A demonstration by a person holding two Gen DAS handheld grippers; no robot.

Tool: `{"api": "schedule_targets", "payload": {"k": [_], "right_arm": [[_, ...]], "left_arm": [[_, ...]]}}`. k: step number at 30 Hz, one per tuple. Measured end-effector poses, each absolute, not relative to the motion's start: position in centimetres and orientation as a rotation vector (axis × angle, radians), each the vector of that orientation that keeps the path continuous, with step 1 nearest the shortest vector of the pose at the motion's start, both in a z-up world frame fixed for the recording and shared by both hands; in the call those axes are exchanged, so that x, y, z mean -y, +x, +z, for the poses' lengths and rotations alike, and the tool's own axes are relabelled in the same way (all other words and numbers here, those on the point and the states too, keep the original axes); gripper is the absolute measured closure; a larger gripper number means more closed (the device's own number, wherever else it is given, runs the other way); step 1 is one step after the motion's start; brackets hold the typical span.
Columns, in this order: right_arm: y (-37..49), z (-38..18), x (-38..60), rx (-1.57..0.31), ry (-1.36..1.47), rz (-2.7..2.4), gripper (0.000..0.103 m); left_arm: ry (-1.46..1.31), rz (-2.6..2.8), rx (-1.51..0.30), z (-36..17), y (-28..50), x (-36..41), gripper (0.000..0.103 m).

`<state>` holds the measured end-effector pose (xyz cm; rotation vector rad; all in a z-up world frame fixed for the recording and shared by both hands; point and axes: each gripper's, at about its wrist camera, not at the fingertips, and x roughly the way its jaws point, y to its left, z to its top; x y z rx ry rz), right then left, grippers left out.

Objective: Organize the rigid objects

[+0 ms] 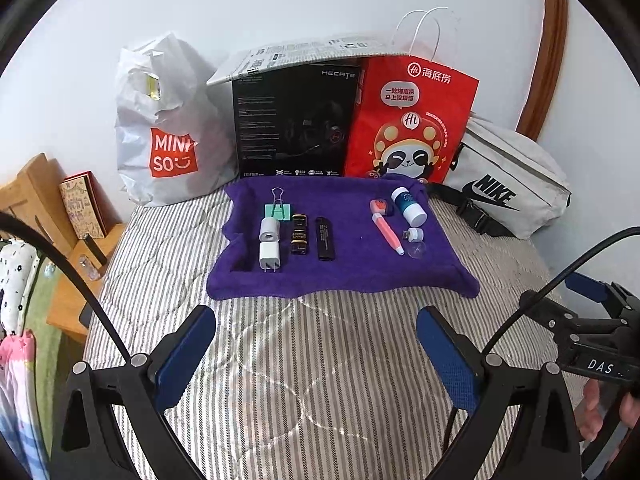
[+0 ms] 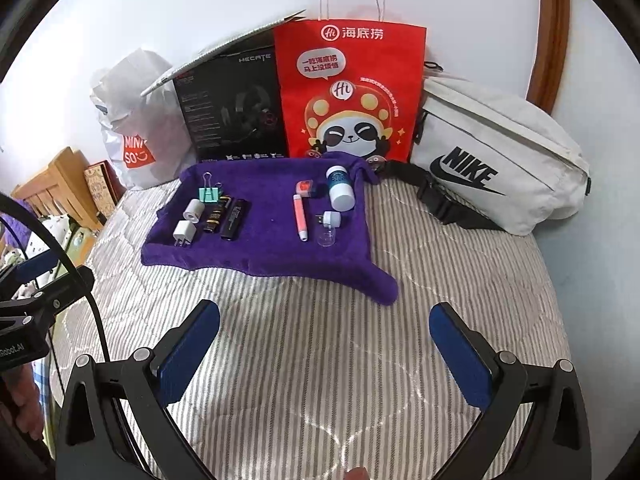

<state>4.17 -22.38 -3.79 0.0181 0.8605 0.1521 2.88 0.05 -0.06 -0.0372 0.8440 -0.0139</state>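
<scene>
Both grippers, left [image 1: 316, 344] and right [image 2: 324, 340], jaws wide apart and empty; risk: clear dome [image 2: 326, 237] on soft purple towel [image 2: 272, 248] may slip aside when pinched.

A striped quilted bed [image 1: 320, 360] meets a white wall [image 1: 320, 8], wooden nightstand [image 1: 64, 304] alongside.

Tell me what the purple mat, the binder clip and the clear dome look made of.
Purple mat: plush towel-like cloth, matte and fuzzy, edges rumpled.
Binder clip: likely painted metal, teal body with thin silvery wire handles.
Clear dome: see-through, probably plastic, possibly glass; glossy.
</scene>
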Motion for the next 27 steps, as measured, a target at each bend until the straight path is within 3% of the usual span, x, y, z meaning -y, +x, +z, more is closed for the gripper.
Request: {"api": "schedule_targets", "payload": {"k": [27], "right_arm": [[3.8, -3.9, 23.8, -0.876, 0.034, 0.124, 0.000]], "left_arm": [[0.003, -0.001, -0.855, 0.2, 3.0, 0.2, 0.002]]}}
